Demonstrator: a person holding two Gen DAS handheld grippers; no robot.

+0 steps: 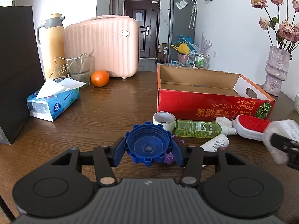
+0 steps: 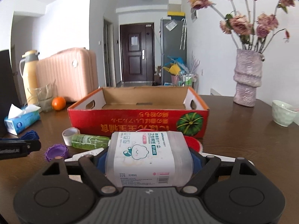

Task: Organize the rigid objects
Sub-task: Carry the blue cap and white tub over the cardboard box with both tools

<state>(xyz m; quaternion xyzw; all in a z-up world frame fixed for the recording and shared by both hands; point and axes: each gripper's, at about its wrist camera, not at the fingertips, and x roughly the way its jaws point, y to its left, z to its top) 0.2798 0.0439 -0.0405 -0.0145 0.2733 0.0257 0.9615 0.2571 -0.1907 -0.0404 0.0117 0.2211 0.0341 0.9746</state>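
Observation:
My left gripper (image 1: pixel 148 147) is shut on a blue ribbed cap (image 1: pixel 147 145), held just above the wooden table. A purple cap (image 1: pixel 169 159) lies under it. My right gripper (image 2: pixel 149 158) is shut on a translucent cotton swab box (image 2: pixel 147 155) with a white label, held in front of the red cardboard box (image 2: pixel 138 123), which is open and empty. Against the box's near wall lie a tape roll (image 1: pixel 164 120), a green bottle (image 1: pixel 198 128), a white tube (image 1: pixel 216 142) and a red lint brush (image 1: pixel 250 126).
A tissue pack (image 1: pixel 54 102), an orange (image 1: pixel 100 78), a glass (image 1: pixel 80 67), a yellow thermos (image 1: pixel 54 44) and a pink case (image 1: pixel 102 46) stand at the left and back. A vase of flowers (image 2: pixel 246 80) and a pale cup (image 2: pixel 283 113) stand at the right.

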